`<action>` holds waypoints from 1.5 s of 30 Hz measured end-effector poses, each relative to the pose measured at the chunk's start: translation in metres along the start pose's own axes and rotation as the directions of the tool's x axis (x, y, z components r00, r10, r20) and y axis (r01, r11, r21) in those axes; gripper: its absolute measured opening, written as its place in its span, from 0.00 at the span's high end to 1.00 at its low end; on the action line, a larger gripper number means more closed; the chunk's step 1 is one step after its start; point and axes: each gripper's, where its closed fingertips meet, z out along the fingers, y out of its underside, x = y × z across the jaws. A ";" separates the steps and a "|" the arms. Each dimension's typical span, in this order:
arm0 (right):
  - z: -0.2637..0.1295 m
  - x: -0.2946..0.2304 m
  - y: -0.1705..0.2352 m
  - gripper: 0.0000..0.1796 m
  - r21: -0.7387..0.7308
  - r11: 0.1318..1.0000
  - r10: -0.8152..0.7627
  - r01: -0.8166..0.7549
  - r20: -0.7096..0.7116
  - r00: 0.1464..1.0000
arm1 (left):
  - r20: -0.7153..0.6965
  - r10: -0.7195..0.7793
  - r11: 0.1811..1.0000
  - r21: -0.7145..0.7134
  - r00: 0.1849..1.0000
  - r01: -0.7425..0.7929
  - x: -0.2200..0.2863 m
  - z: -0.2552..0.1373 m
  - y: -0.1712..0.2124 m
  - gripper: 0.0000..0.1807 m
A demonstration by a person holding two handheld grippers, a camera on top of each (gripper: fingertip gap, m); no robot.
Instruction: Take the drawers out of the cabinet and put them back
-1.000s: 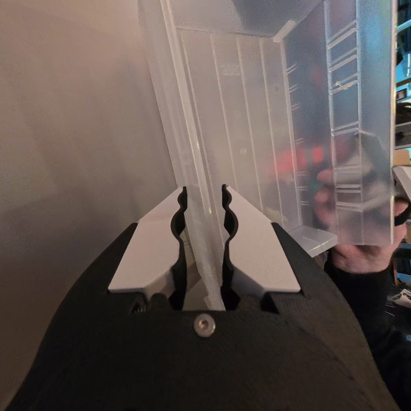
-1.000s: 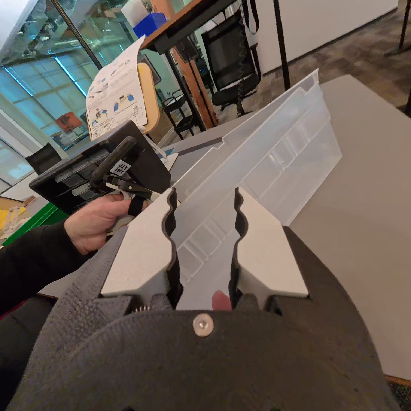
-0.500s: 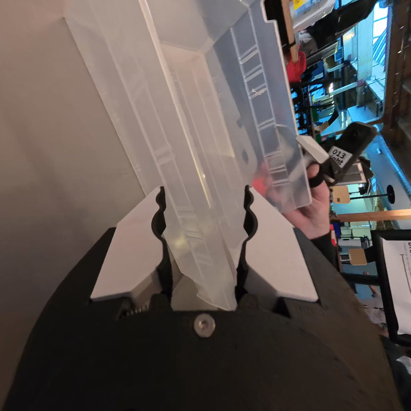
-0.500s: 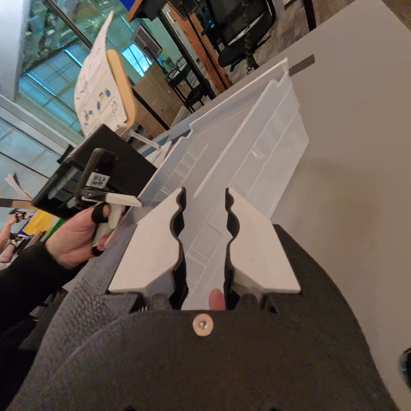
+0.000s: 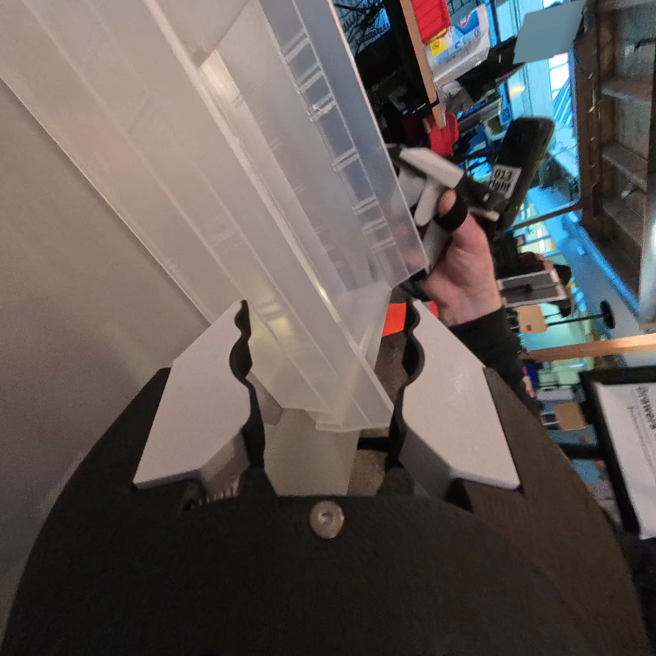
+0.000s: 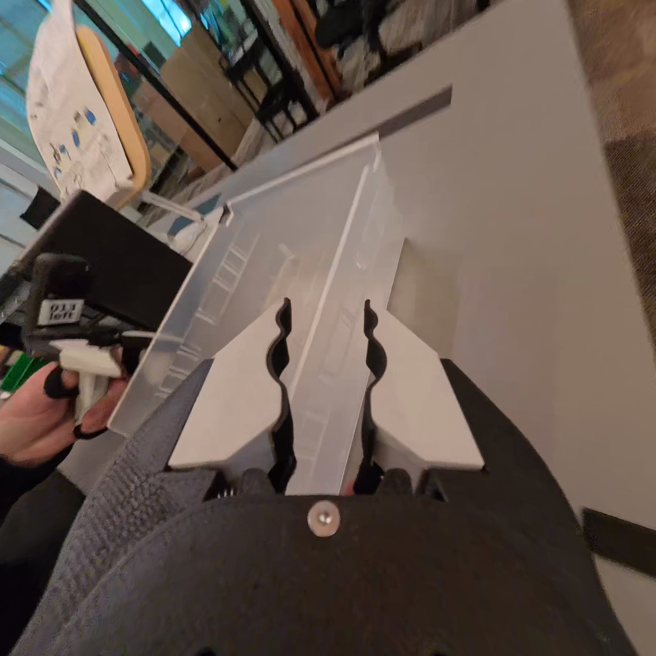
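Drawer (image 6: 301,269) wall lies between each parted hand-held gripper's fingers, above grey table (image 6: 514,248).

Frosted clear drawer (image 5: 269,198), grey-white table (image 6: 514,248), white tongs (image 5: 326,365) on black body.

right gripper (image 6: 324,358) | fingers (image 6: 241,397) straddle drawer (image 6: 284,269) wall | grey table (image 6: 514,248)
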 end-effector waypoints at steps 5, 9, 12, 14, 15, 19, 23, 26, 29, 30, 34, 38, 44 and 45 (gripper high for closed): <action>-0.033 -0.036 -0.042 0.69 0.127 0.948 -0.268 0.293 -0.182 0.946 | -0.006 0.210 0.977 -0.033 0.978 -0.210 0.039 -0.029 0.038 0.53; -0.015 -0.136 -0.060 0.62 0.126 0.830 -0.522 0.543 -0.164 0.837 | -0.042 0.426 0.905 0.026 0.904 -0.425 0.092 -0.078 0.066 0.55; 0.028 -0.226 -0.056 0.52 0.131 0.766 -0.633 0.629 -0.016 0.774 | 0.125 0.595 0.780 0.147 0.794 -0.608 0.110 -0.138 0.055 0.52; 0.064 -0.275 -0.050 0.47 0.119 0.736 -0.675 0.666 0.067 0.735 | 0.307 0.619 0.697 0.211 0.723 -0.686 0.104 -0.189 0.038 0.45; 0.082 -0.300 -0.046 0.47 0.123 0.726 -0.687 0.676 0.120 0.716 | 0.373 0.599 0.673 0.245 0.709 -0.698 0.100 -0.216 0.030 0.43; 0.159 -0.368 -0.034 0.41 0.082 0.699 -0.700 0.710 0.280 0.657 | 0.660 0.430 0.602 0.299 0.616 -0.740 0.060 -0.322 0.002 0.40; 0.235 -0.386 -0.034 0.41 -0.018 0.702 -0.659 0.712 0.363 0.659 | 0.794 0.275 0.628 0.278 0.542 -0.727 0.014 -0.381 0.000 0.35; 0.278 -0.393 -0.033 0.39 -0.082 0.758 -0.553 0.647 0.446 0.704 | 0.830 0.232 0.632 0.269 0.508 -0.727 -0.008 -0.393 0.001 0.30; 0.306 -0.400 -0.016 0.35 -0.167 0.750 -0.482 0.640 0.526 0.701 | 0.831 0.217 0.625 0.285 0.513 -0.727 -0.011 -0.396 -0.004 0.30; 0.313 -0.403 -0.013 0.35 -0.171 0.746 -0.474 0.643 0.542 0.694 | 0.830 0.208 0.629 0.292 0.517 -0.720 -0.014 -0.397 -0.007 0.30; 0.324 -0.419 -0.003 0.40 -0.156 0.743 -0.438 0.651 0.622 0.649 | 0.832 0.187 0.627 0.308 0.522 -0.716 -0.024 -0.402 -0.014 0.32; 0.318 -0.422 0.003 0.46 -0.178 0.742 -0.391 0.646 0.667 0.634 | 0.871 0.187 0.630 0.249 0.455 -0.735 -0.034 -0.405 -0.019 0.35; 0.289 -0.414 0.006 0.61 -0.161 0.715 -0.439 0.680 0.654 0.616 | 0.845 0.218 0.630 0.260 0.488 -0.732 -0.040 -0.408 -0.026 0.34; 0.282 -0.414 0.009 0.59 -0.154 0.710 -0.451 0.687 0.651 0.611 | 0.836 0.236 0.624 0.260 0.495 -0.737 -0.042 -0.409 -0.028 0.34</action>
